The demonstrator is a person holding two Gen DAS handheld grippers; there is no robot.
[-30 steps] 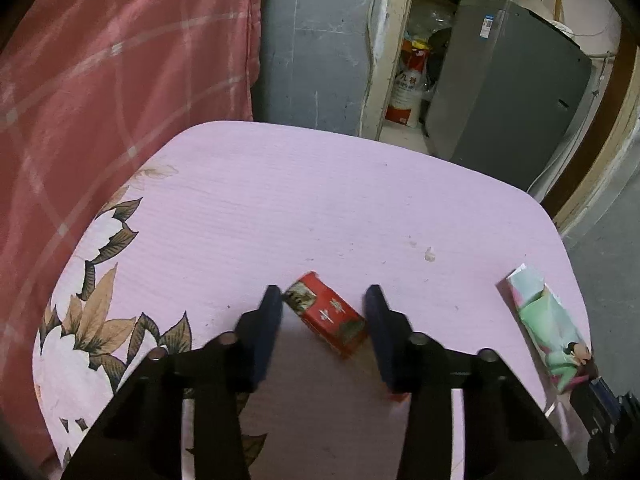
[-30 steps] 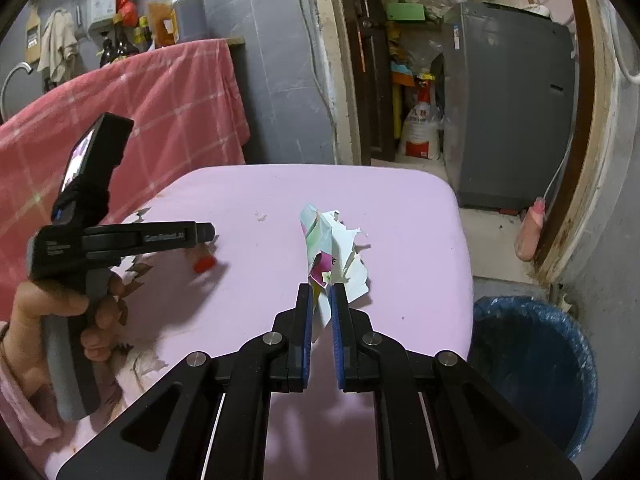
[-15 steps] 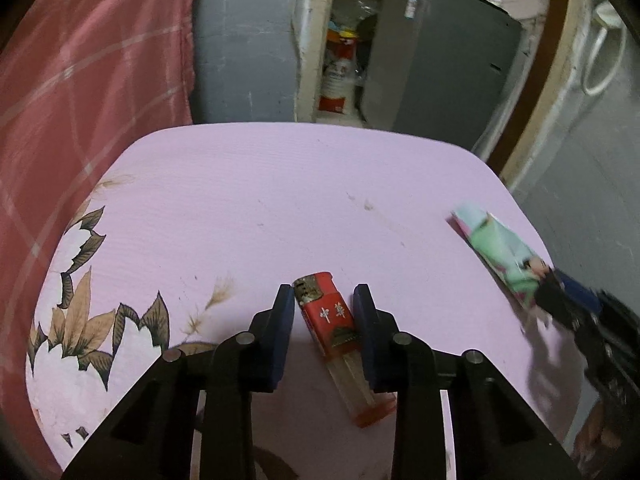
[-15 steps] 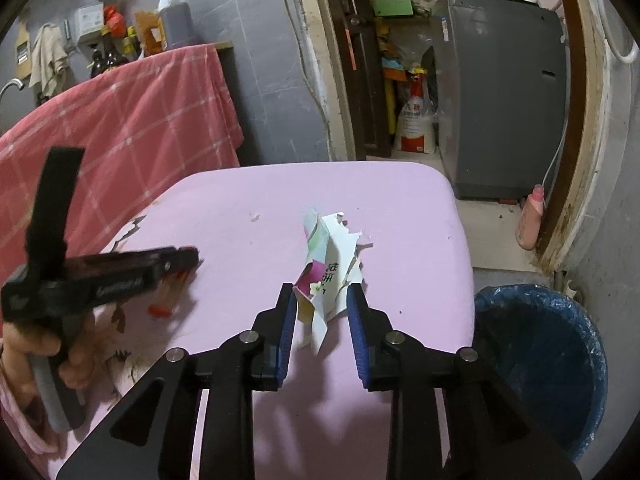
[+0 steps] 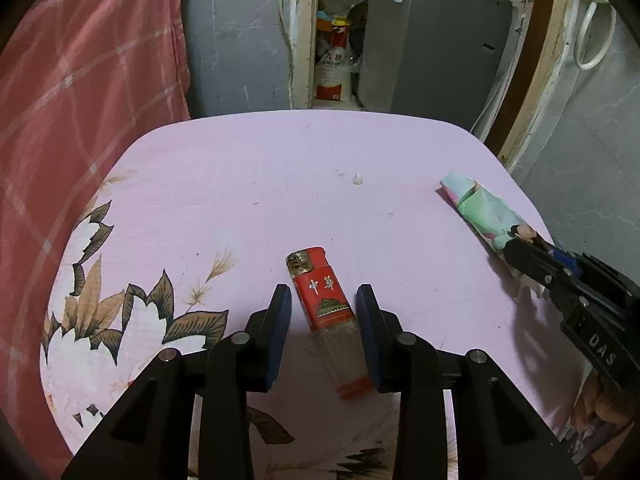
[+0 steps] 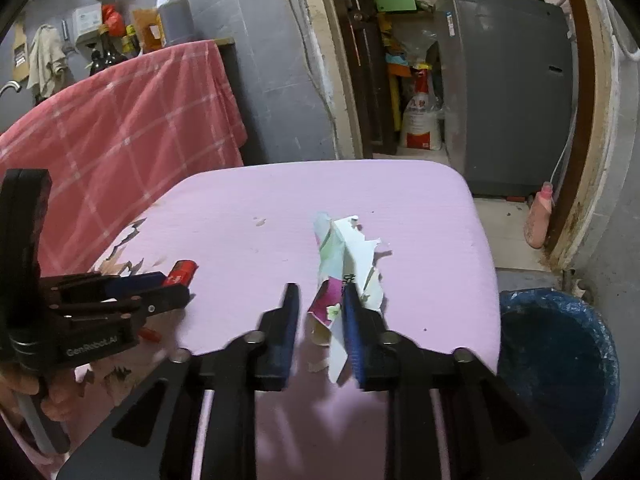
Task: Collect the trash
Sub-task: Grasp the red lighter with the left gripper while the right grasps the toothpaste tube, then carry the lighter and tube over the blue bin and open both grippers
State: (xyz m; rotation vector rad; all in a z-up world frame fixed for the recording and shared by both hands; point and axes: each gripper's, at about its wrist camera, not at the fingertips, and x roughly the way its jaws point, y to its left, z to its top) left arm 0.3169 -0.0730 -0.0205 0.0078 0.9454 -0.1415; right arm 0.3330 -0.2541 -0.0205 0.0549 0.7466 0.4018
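Indoors, a pink-lilac worktop [image 5: 280, 184] w/ rounded corners and a brown-and-white flower print on its left side. Behind it: grey wall, a red checked cloth [image 5: 80, 92] draped at left, a doorway w/ a grey appliance [image 6: 508, 92] and a white sack [image 5: 334, 76]. A blue-lined bin [image 6: 556, 364] sits on the floor by the worktop's right edge.

Left claw [image 5: 323, 300] is spread, fingers either side of a red lighter [image 5: 324, 300] lying flat on the worktop; pads don't touch it. Right claw [image 6: 318, 304] is closing around a crumpled paper wrapper [image 6: 344, 256] near the worktop's right edge; the right pad touches the paper, a gap shows at the left one.

Hard to see: the lighter's lower end is partly behind a finger; in the right view it's mostly hidden by the left claw. The hand [image 6: 24, 392] holding that tool is cut off at the frame edge. Shelf items in the doorway are too small to tell.
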